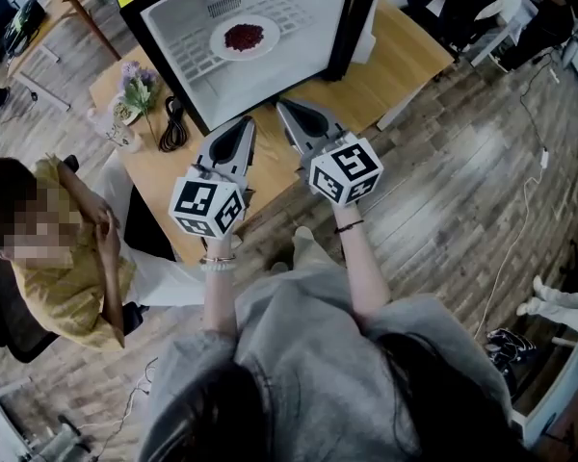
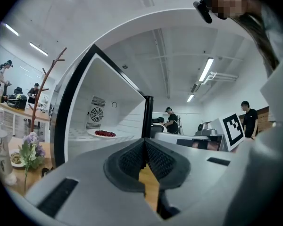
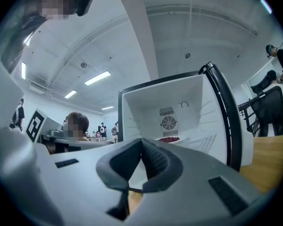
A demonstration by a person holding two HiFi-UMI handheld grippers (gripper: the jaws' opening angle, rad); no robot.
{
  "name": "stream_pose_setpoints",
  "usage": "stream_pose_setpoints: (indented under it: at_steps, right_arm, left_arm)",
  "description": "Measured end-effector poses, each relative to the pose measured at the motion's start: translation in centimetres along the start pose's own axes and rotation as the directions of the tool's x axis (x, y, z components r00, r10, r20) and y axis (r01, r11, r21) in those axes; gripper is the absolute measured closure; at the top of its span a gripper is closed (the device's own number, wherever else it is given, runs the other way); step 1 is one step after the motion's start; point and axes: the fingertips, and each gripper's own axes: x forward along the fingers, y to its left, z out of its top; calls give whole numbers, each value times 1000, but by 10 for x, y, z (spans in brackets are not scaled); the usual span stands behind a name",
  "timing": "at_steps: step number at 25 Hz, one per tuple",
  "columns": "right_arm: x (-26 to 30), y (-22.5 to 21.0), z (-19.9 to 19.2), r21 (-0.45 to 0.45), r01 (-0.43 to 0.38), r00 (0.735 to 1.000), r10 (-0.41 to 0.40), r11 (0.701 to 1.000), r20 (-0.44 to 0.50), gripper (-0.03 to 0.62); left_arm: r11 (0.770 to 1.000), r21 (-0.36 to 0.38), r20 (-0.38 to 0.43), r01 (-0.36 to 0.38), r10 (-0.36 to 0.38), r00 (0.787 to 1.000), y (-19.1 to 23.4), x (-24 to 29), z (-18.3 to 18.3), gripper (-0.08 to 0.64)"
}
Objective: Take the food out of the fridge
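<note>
The person wears a loose grey top [image 1: 313, 349] that leaves the forearms bare, and has long dark hair [image 1: 207, 422]. A pale beaded bracelet [image 1: 217, 259] circles the left wrist and a thin dark band [image 1: 348, 226] the right. The left gripper [image 1: 248, 123] and right gripper [image 1: 281, 106] are light grey, wedge-shaped shells with dark centres. Each carries a white cube, the left cube [image 1: 207, 207] and the right cube [image 1: 346, 171], printed with black square markers. The fingers [image 2: 161, 163] are dark grey with ribbed inner faces, and narrow dark slots [image 2: 56, 197] mark the shell.
</note>
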Motion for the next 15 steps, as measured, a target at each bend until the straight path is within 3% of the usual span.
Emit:
stream_pose_setpoints:
  at_steps: [7,12,15]
  right_arm:
    - [17,-33,-7,107,-76,997,79,991,-22,583]
    - [26,-46,-9,219,-141,989,146,966,-6,583]
    - [29,-56,-10,276,-140,990,140,951,22,583]
  left_arm:
    - [998,-14,-2,-69,69,998,12,28,-5,552]
    - [992,-19,-3,-126,125,992,20,39,-9,552]
    - [989,-19,-3,-149,149,989,24,44,-10,552]
